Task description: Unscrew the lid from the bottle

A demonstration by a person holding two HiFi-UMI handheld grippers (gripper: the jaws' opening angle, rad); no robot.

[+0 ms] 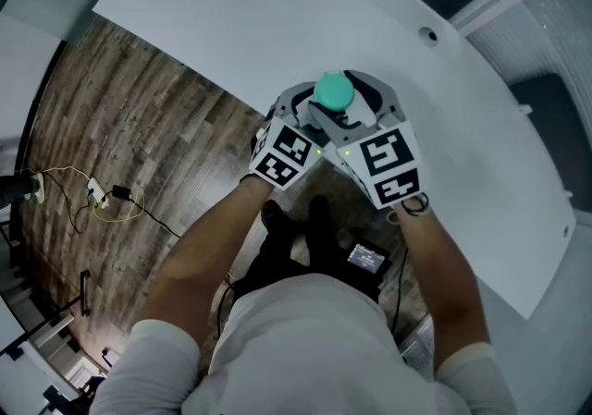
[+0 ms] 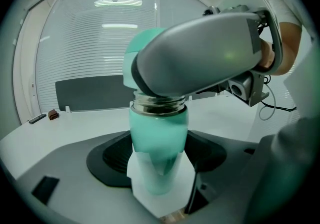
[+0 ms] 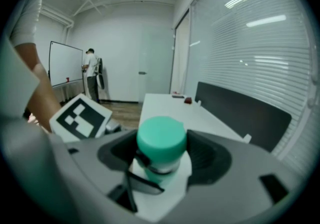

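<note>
The unscrewing looks to be under way. The left gripper (image 2: pixel 160 173) is clamped narrow on the teal bottle (image 2: pixel 159 138), held up in the air by the near edge of the white table (image 1: pixel 277 16), and the right gripper (image 3: pixel 161 155) is closed around the lid (image 3: pixel 161 137). A band of threaded steel neck (image 2: pixel 159 104) shows under the lid, so I judge it partly loosened. The next move calls for another twist of the right gripper while the left keeps the body from turning.
</note>
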